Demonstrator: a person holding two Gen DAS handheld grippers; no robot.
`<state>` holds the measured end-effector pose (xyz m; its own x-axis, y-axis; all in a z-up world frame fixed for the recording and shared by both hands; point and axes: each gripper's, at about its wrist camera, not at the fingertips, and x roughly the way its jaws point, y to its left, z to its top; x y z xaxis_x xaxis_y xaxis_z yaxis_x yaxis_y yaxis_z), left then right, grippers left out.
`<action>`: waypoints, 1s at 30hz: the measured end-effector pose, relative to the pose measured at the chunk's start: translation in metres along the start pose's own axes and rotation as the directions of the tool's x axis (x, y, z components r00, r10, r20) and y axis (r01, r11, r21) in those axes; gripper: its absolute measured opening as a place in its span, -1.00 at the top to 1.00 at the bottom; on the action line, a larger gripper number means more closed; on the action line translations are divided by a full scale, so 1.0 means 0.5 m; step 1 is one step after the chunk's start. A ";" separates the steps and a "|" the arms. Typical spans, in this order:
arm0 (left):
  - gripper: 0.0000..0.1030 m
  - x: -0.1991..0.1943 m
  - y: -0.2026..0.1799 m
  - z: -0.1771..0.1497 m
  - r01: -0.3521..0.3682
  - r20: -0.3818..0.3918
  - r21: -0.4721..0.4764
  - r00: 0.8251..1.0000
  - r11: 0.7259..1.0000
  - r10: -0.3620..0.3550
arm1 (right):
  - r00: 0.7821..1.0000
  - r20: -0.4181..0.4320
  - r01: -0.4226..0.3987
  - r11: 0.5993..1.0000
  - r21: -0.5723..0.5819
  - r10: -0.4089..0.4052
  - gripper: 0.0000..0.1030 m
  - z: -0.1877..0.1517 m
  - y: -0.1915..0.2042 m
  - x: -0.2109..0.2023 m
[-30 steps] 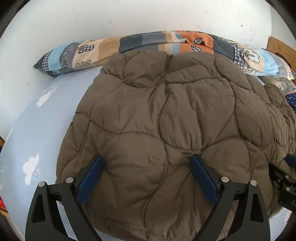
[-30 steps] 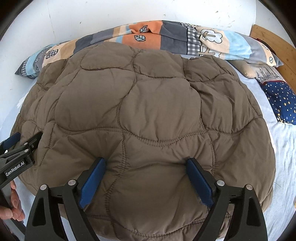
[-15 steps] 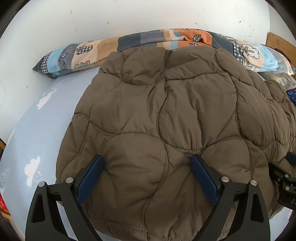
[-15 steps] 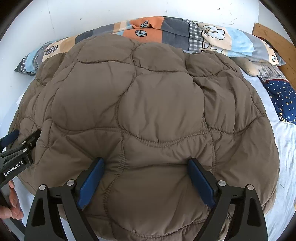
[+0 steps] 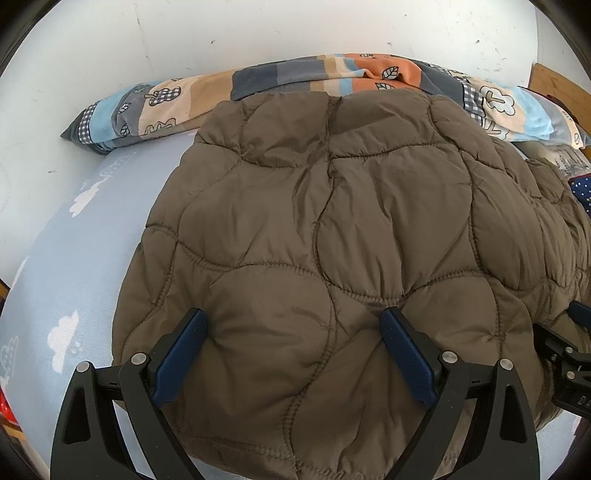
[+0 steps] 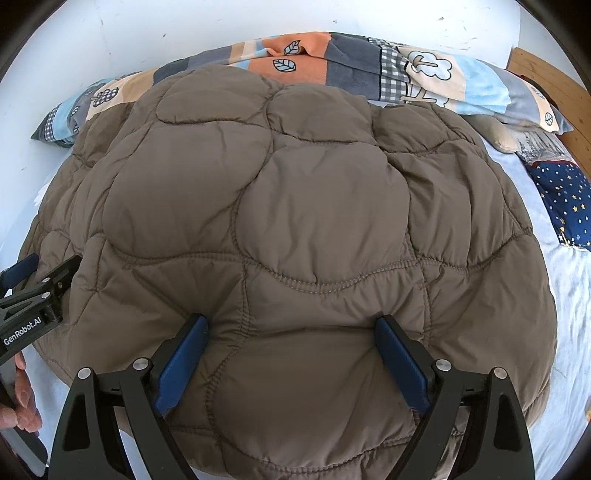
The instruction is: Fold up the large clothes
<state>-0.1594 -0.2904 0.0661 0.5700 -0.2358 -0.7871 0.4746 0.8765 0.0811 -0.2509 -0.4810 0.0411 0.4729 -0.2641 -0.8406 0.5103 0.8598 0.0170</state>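
1. Brown quilted coat (image 5: 332, 229) lies spread over a light-blue bed sheet (image 5: 74, 258) w/ white cloud print, filling most of both wrist views.
2. Left gripper (image 5: 293, 350) sits at the coat's near edge, left part; fingers spread wide, blue pads (image 5: 181, 354) resting on the fabric w/ a puffed panel bulging between them. Nothing pinched.
3. Right gripper (image 6: 291, 354) sits at the near edge further right; fingers likewise wide apart, pads (image 6: 400, 362) pressed onto the coat, no fold caught between them.
4. In the right view, the left gripper (image 6: 35, 291) shows at the left edge, marked "GenRobot.AI", touching the coat's side; a hand (image 6: 20, 402) holds it, bottom-left corner.
5. In the left view, part of the right gripper (image 5: 565, 354) shows at the right edge, against the coat's hem.
6. Behind the coat, along a white wall (image 5: 258, 33), runs a patchwork blanket (image 5: 166, 99) in orange, grey, beige & blue w/ leaf and tree motifs; the coat's far edge overlaps it.
7. Right of the coat: a navy cloth (image 6: 565, 199) w/ stars and dots on the sheet, a wood headboard (image 6: 550, 81) beyond.
8. Coat's right side (image 5: 554, 206) looks bunched in the left view; smoother quilting elsewhere.
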 end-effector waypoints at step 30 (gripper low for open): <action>-0.83 -0.065 0.387 0.060 0.746 0.102 -0.453 0.587 0.488 -0.803 | 0.928 0.240 -0.332 0.926 0.182 0.286 -0.83 -0.031 -0.176 -0.228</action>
<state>-0.0660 -0.1255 0.1259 0.0216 -0.8851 -0.4650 0.3529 0.4419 -0.8247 -0.3610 -0.5198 0.1270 0.7569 -0.1038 -0.6453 0.4456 0.8042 0.3933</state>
